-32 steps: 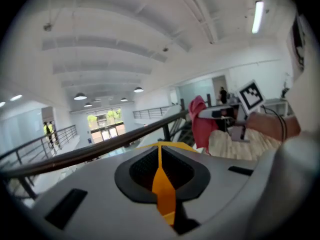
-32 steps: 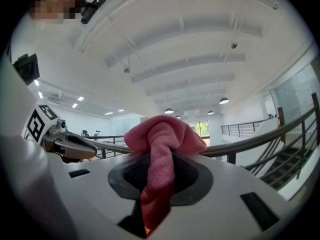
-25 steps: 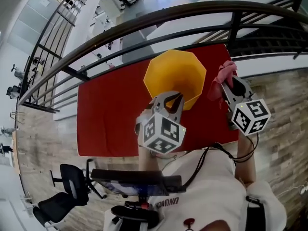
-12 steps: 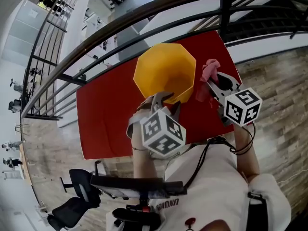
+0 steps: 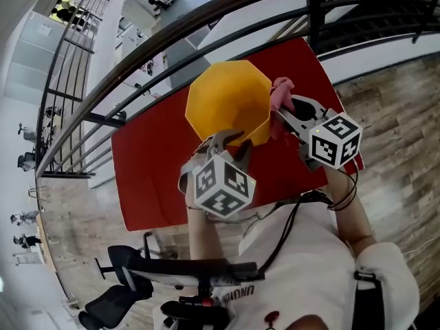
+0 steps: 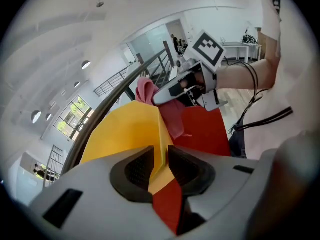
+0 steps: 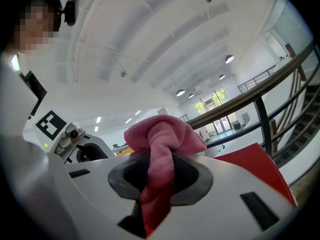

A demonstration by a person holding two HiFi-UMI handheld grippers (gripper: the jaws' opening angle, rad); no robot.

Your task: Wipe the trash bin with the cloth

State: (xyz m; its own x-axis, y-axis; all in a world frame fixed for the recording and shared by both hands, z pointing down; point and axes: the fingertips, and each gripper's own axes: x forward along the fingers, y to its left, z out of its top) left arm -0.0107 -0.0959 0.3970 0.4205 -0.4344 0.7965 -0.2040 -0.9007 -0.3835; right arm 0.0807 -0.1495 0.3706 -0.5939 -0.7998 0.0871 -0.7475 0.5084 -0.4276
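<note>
The right gripper, clamped on the pink cloth, has moved in from clear of the yellow bin to its right rim, the left gripper still pinching the near wall; wiping appears imminent.

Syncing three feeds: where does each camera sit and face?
Head view: on the person's head, steeply down at trash bin, red table, left gripper, right gripper; forearms, torso show.
Left gripper view: on that gripper, along jaws shut on the bin's rim; right forearm shows.
Right gripper view: on that gripper, along jaws shut on the cloth; torso shows.
Shared: first two show bin and cloth.
</note>
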